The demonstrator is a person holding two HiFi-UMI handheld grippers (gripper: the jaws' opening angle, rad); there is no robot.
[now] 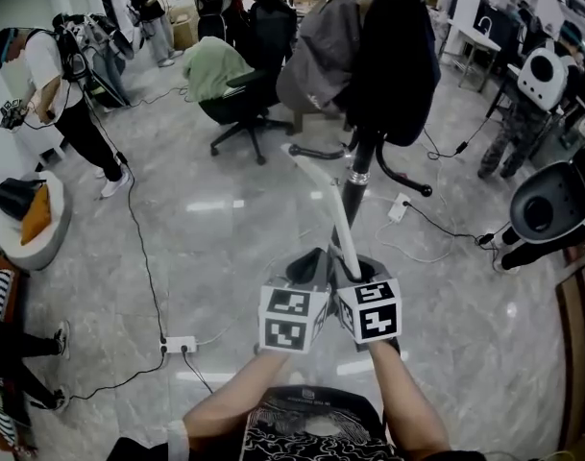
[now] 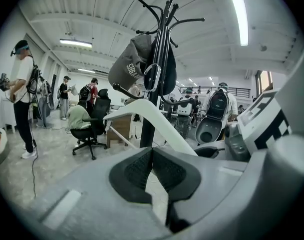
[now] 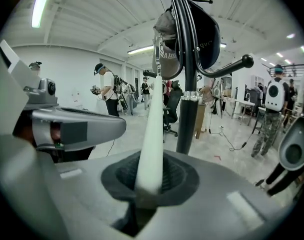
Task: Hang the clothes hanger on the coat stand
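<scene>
A white clothes hanger (image 1: 329, 200) sticks up and forward from my right gripper (image 1: 365, 271), which is shut on its lower end. In the right gripper view the hanger's arm (image 3: 154, 129) rises from between the pads of the right gripper (image 3: 151, 180). The black coat stand (image 1: 355, 185) stands just behind it, with a grey garment (image 1: 319, 56) and a black one (image 1: 398, 60) on its hooks. My left gripper (image 1: 307, 269) sits beside the right one, its jaws shut (image 2: 152, 165) with nothing in them. The hanger (image 2: 159, 119) crosses in front of the stand's pole (image 2: 149, 126).
A person in green sits on an office chair (image 1: 236, 104) behind the stand. Cables and a power strip (image 1: 179, 345) lie on the floor at the left. A black-and-white pod (image 1: 549, 207) stands at the right, a white seat (image 1: 31, 221) at the left. Several people stand around.
</scene>
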